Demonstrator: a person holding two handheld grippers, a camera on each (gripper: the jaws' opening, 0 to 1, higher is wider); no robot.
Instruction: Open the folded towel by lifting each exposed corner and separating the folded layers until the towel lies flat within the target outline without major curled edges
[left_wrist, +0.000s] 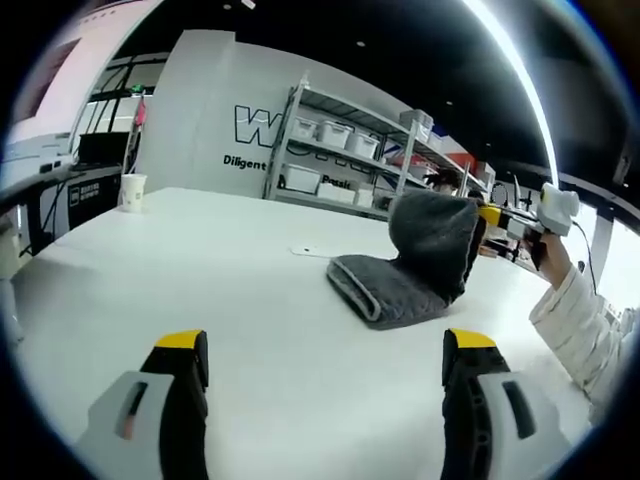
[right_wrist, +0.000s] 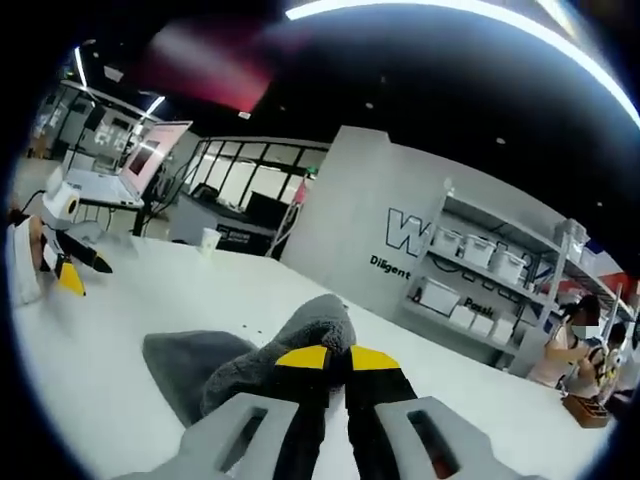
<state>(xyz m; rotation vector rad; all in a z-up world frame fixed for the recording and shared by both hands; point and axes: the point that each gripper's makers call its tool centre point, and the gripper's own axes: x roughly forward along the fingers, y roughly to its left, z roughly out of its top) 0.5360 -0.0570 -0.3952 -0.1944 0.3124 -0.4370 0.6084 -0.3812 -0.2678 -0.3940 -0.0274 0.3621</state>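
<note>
Your right claw (right_wrist: 337, 358) pinches a raised layer of the dark grey folded terry towel (left_wrist: 408, 268) above the white worktop (left_wrist: 250, 300); your left claw (left_wrist: 327, 350) hovers spread, towel ahead, well apart.

A white table (left_wrist: 200, 290) carries a folded grey towel (left_wrist: 385, 290) and a paper cup (left_wrist: 132, 191).

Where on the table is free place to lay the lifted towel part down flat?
Bare white table stretches from the grey towel toward the paper cup, and between the towel and the left gripper. It is crowded on the towel's far side, where the right gripper pinches the raised fold.
</note>
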